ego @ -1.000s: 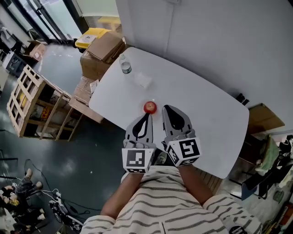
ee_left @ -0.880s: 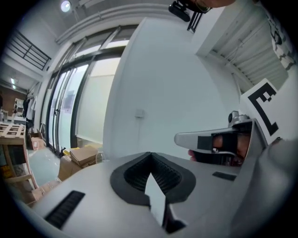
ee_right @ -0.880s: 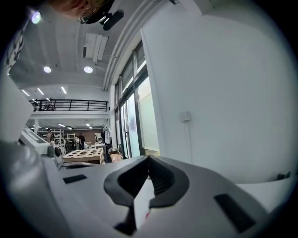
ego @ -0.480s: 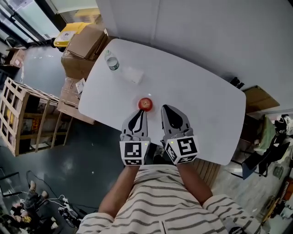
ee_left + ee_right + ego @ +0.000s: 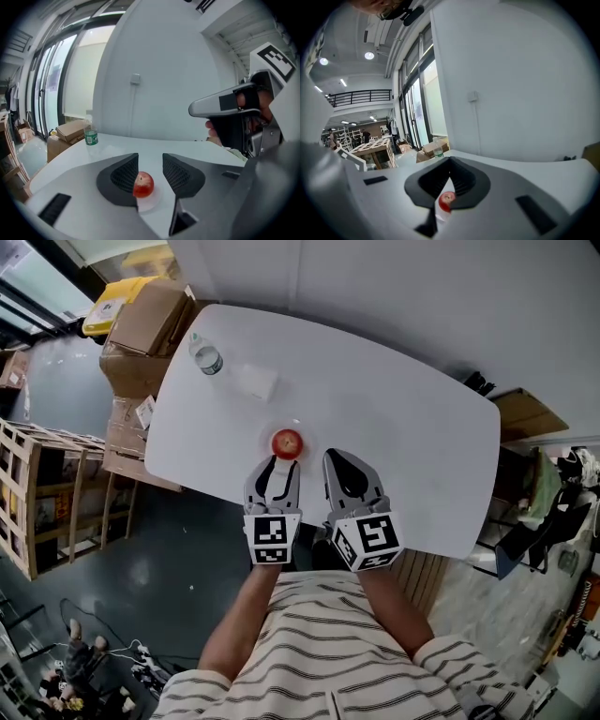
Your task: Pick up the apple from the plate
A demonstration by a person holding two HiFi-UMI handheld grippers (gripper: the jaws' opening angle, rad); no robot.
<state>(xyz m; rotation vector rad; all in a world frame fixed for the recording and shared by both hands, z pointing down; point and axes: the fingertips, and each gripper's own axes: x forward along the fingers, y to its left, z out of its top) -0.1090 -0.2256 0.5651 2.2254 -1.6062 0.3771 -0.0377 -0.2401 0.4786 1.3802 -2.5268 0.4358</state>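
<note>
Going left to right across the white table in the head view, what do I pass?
water bottle → small pale object → apple → right gripper

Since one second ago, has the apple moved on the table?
No. The apple still sits on its plate, at the same place near the front edge of the table, to the right of the bottle.

Red apple (image 5: 287, 442), white table (image 5: 403, 427), striped shirt (image 5: 328, 643), green-labelled bottle (image 5: 208, 360)
</note>
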